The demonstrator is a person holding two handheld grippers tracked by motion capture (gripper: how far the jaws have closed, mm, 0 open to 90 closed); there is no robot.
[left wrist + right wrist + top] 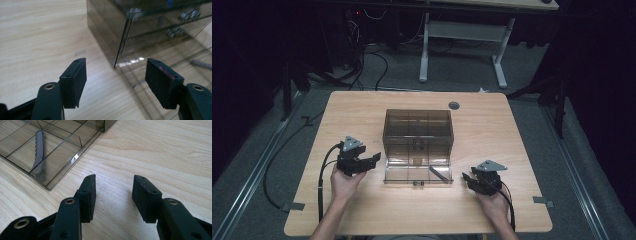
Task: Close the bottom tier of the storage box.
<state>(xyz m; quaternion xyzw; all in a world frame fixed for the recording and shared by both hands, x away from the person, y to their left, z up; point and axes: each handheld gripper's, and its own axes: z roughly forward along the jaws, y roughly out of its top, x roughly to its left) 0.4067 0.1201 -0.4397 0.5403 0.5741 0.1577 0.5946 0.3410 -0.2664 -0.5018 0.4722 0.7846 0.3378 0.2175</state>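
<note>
A smoky clear plastic drawer cabinet (418, 131) stands mid-table, its bottom drawer (418, 172) pulled out toward me. A grey ridged stick-like object (440, 173) lies in the drawer's right compartment, also seen as the grey object (39, 150) in the right gripper view. My left gripper (371, 161) hovers open just left of the drawer, pointing at the cabinet's corner (120, 50). My right gripper (468, 178) rests open on the table right of the drawer, nothing between its fingers. Both grippers are held by hands.
The wooden table (362, 110) has a round grommet (454, 105) at the back. Cables trail off the left edge from the left gripper. Tape marks sit at the table's front corners. A white-legged desk (462, 45) stands beyond on the carpet.
</note>
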